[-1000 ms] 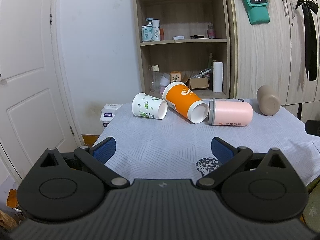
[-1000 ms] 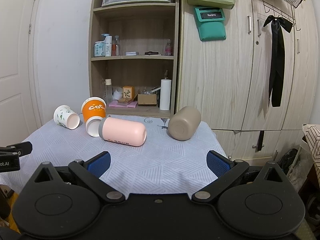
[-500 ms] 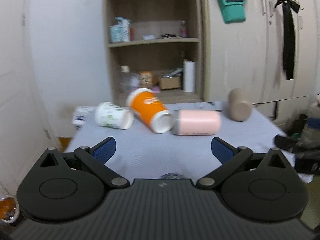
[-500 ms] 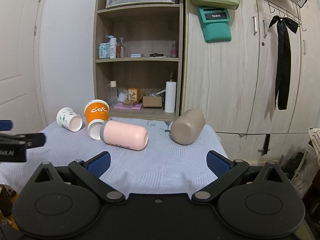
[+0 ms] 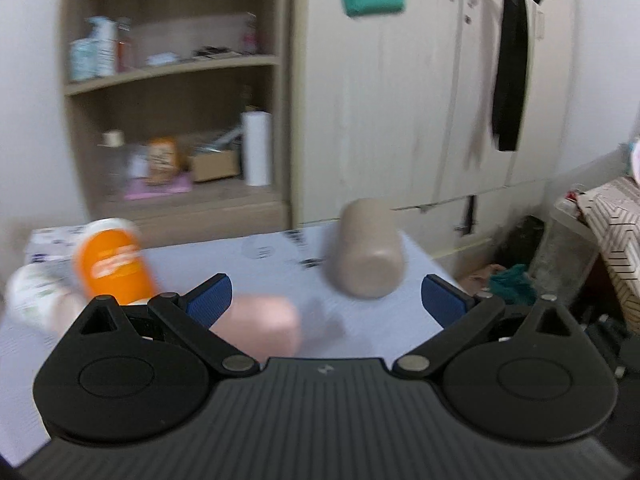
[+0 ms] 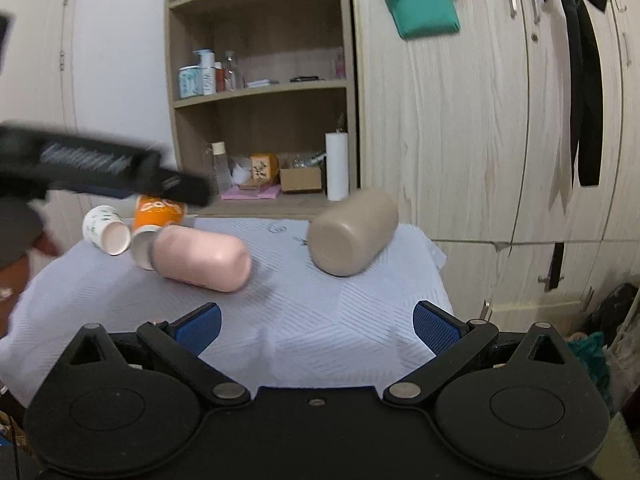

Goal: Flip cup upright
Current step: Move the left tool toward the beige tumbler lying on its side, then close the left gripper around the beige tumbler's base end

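Nearest: right gripper (image 6: 316,326), jaws wide, empty, over white cloth (image 6: 320,320). Left gripper (image 5: 325,297), jaws wide, empty. Mid-table: pink cup (image 6: 202,258) and tan cup (image 6: 352,238), both on sides, apart. Farther left: orange cup (image 6: 154,216), white cup (image 6: 106,230), also on sides. Behind: shelf (image 6: 260,88).

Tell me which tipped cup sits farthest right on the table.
The taupe cup. It lies apart on the right with its closed base toward the camera; the pink, orange and white cups cluster left.
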{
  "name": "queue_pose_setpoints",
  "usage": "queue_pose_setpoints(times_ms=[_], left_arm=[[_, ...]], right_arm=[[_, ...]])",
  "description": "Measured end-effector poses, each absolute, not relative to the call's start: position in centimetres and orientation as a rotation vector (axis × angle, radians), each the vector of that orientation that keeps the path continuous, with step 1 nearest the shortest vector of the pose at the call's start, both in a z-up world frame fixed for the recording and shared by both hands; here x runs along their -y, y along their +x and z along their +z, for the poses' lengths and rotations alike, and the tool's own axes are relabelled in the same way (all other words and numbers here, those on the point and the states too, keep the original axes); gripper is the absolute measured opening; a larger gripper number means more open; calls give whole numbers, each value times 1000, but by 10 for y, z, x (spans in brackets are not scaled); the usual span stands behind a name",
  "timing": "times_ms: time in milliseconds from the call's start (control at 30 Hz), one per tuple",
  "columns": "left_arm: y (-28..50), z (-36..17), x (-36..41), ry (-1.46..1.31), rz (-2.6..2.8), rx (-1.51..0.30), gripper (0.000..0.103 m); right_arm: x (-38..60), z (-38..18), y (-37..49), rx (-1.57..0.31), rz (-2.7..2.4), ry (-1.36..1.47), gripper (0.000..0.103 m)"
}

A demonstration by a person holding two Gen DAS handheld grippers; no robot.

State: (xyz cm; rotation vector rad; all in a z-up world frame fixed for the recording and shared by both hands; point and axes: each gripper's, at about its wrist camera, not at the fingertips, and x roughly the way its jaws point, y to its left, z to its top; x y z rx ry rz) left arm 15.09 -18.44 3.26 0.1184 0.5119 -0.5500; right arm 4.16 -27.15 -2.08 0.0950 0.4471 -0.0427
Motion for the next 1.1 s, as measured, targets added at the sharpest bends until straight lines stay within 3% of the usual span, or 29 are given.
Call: queue_pose_setpoints(times_ms=[333, 1000, 1033, 1100], left_arm=[[215, 8, 258, 236, -651, -571, 100], [270, -28, 276, 195, -666, -709, 99], [270, -29, 276, 189, -664, -711, 96], [270, -29, 275, 171, -701, -721, 76]], right_arm=[[299, -31, 77, -482, -39, 102, 103], [327, -45, 137, -526, -38, 116, 103], [327, -45, 137, -525, -39, 116, 103], [328, -45, 136, -525, -42, 116, 103]])
